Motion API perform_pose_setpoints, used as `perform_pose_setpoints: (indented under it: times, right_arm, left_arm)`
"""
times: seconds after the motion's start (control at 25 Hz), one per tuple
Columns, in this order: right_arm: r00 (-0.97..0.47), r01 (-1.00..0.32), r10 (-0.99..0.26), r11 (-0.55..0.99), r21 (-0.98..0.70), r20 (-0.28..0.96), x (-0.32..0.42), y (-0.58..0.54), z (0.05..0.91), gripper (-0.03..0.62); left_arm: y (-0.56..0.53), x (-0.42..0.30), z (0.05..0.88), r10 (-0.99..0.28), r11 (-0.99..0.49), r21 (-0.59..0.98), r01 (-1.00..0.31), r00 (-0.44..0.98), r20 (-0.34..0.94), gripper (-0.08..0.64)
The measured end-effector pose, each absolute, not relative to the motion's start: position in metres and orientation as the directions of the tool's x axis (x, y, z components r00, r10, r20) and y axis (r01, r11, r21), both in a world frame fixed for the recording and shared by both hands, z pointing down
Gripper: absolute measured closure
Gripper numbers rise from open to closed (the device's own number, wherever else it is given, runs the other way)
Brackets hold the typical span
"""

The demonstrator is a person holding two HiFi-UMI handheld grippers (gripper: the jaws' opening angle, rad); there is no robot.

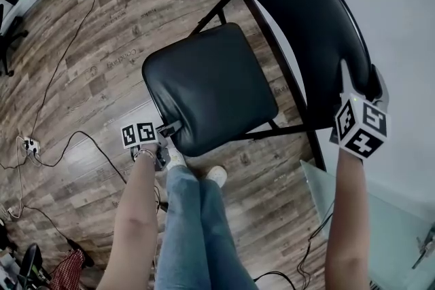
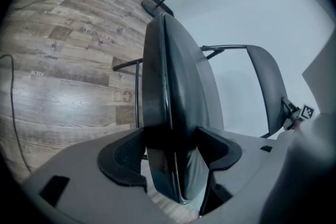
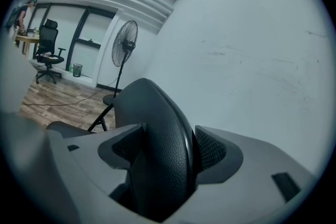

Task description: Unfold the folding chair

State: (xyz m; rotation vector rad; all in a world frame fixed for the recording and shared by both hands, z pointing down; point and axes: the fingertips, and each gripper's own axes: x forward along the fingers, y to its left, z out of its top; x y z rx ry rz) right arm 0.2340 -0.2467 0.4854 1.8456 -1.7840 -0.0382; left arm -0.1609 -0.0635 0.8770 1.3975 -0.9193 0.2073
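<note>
The wooden floor (image 1: pixel 88 85) and the white wall (image 1: pixel 401 3) frame the scene; the folding chair (image 1: pixel 272 58) stands on that floor close to the wall, right in front of my legs. I judge the chair's long axis to run upright, from the feet to the top of the back; the chair faces the left of the head view, its back turned to the wall.

The backrest (image 1: pixel 312 30) stands at the right, curved and tall; the seat (image 1: pixel 211 88) lies close to level, its front edge to the left and its rear edge by the backrest. I read the task as nearly done: the seat looks swung down, though I cannot tell whether it sits fully on its stop.

My right gripper (image 1: pixel 363 88) is on the near top end of the backrest; in the right gripper view its fingers (image 3: pixel 212 152) pinch the padded edge from both sides. My left gripper (image 1: pixel 170 127) is at the near front corner of the seat; in the left gripper view its fingers (image 2: pixel 123 155) clamp the seat edge-on, pad and underside between them.

The next move, as I judge it, calls for holding the backrest steady while I press the front of the seat down until the frame stops; only then do I let go.
</note>
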Motion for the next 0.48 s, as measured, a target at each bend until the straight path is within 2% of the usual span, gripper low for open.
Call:
perform_pose_setpoints:
  times: [0.16, 0.48]
  right_arm:
    - [0.118, -0.915, -0.923, 0.043, 0.402, 0.367, 0.235, -0.248, 0.486, 0.290]
    - [0.117, -0.918, -0.914, 0.049, 0.394, 0.388, 0.236, -0.246, 0.486, 0.291]
  left_arm:
    - [-0.065, -0.164, 0.874, -0.331, 0.173, 0.665, -0.727, 0.593, 0.734, 0.252]
    - [-0.063, -0.174, 0.856, -0.274, 0.128, 0.391, -0.911, 0.347, 0.897, 0.222]
